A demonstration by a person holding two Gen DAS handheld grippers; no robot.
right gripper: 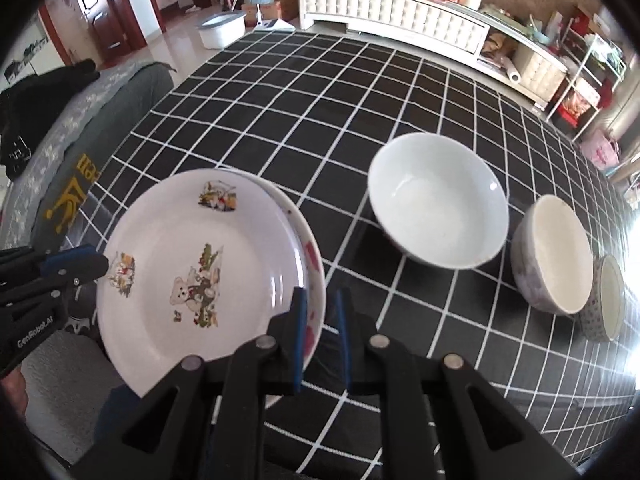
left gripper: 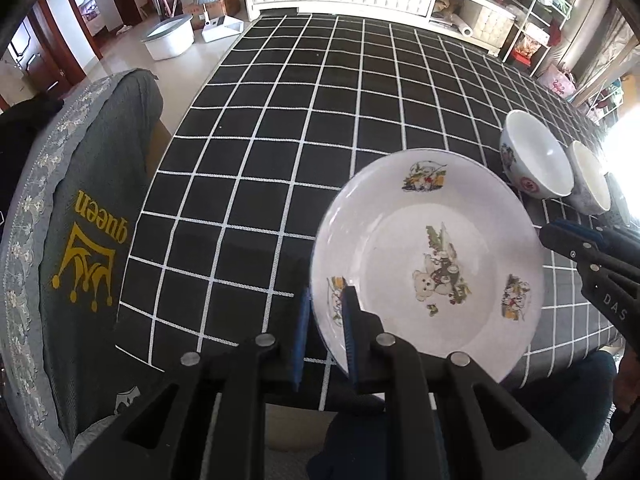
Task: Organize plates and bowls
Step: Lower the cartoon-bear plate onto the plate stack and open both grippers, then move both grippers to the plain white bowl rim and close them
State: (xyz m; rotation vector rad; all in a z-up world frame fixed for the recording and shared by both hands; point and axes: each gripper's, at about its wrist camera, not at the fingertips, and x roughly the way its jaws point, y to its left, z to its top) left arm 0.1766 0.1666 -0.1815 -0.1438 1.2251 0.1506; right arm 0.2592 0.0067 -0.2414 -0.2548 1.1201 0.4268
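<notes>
the bear plate hangs at the near edge of the table, tilted, its face turned up toward both cameras; the left tongs are clenched on its left rim, one blue pad under the rim and one over the small picture printed there; the right tongs stand nearly closed at the opposite, right side, and in the right wrist view the left pad lies against the edge of the plates while the other pad shows checked cloth behind it, so whether they truly pinch a rim i cannot tell; from the left wrist view the right tongs' tip meets the plate's right rim.

behind the bear plate in the right wrist view a second plate with red marks peeps out on the right, close under it, the two nearly nested; the line between the two tongs runs left to right across the plate, so the plate is carried across its width, with each hand at its own side and neither nearer.

to the right on the cloth stand three bowls in a row, apart from the plates: a big white bowl, then a grey flowered bowl touching or almost touching a small patterned bowl at the far right; all three look empty, and both plates carry nothing.

the coming move, i judge, is settling the bear plate squarely onto the second plate; the risk is a slip from the thin rim grip.
</notes>
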